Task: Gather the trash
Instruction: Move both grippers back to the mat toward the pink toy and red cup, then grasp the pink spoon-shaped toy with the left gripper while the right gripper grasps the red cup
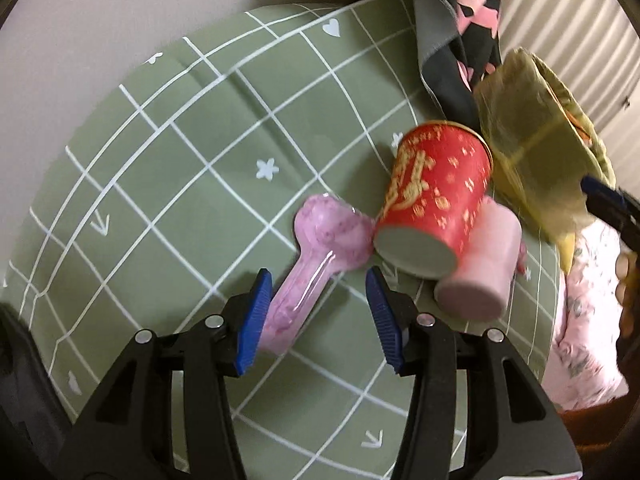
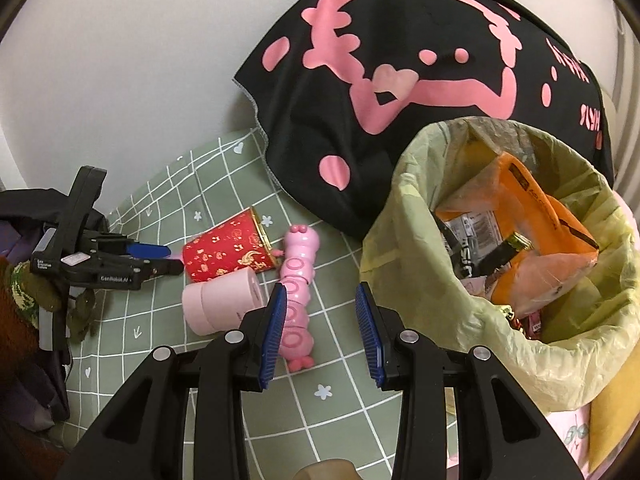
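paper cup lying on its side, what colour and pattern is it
Red with gold motifs and a gold rim: the paper cup, clearest in the left wrist view.

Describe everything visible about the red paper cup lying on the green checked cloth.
The red paper cup with gold printed characters and small gold motifs lies on its side on the green checked cloth. It has a gold rim and a plain pale recessed base, and looks undented. Its base faces the left claw, which stands open just short of it. It rests against the pink tape roll; the pink caterpillar toy's head lies by its rim.
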The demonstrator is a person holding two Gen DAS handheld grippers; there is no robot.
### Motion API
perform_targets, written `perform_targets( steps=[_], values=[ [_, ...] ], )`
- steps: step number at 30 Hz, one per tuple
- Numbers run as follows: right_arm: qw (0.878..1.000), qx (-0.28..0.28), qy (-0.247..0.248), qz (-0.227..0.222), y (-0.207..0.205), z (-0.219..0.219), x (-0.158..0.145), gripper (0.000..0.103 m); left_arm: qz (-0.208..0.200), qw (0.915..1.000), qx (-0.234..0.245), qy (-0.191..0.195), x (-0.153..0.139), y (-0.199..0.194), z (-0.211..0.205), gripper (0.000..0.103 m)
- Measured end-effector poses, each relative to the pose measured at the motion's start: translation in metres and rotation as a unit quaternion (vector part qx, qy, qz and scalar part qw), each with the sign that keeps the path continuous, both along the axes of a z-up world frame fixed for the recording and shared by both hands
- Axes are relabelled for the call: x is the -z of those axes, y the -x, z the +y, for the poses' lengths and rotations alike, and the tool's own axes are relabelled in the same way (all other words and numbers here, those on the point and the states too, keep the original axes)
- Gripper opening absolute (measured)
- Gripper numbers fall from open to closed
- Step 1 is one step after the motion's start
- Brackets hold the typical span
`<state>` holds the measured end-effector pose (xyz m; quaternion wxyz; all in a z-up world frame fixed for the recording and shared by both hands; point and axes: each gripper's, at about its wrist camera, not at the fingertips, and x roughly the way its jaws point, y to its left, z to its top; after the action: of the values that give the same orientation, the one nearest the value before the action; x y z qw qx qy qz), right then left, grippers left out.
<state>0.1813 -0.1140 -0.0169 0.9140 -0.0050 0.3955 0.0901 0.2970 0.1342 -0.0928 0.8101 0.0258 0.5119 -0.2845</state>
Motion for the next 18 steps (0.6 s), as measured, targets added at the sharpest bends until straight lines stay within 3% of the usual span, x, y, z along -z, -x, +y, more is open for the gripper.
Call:
perform_targets(
  steps=[5,7,9,12,18],
  values=[
    [1.0,-0.001,-0.004,0.003,-0.001,-0.003,0.003,0.034,-0.005,0.9994,-0.018,-0.029,0.0,0.011,-0.009,0.045],
    [1.0,-0.004,-0.012,0.004,-0.003,-0.004,0.004,0.034,-0.007,0.9986,-0.033,-0.041,0.001,0.016,-0.016,0.028],
    [1.0,-0.01,-0.016,0.004,-0.007,-0.001,0.004,0.034,0.003,0.9987,-0.044,-0.024,0.0,0.022,-0.015,0.019],
    [0.999,-0.03,-0.022,0.004,-0.011,0.007,0.005,0.034,0.007,0.9966,-0.081,-0.009,-0.005,0.038,-0.009,0.015],
    [0.996,-0.084,-0.013,0.006,-0.031,0.03,0.008,0.034,0.008,0.9839,-0.176,0.029,-0.014,0.069,0.026,0.015]
  ],
)
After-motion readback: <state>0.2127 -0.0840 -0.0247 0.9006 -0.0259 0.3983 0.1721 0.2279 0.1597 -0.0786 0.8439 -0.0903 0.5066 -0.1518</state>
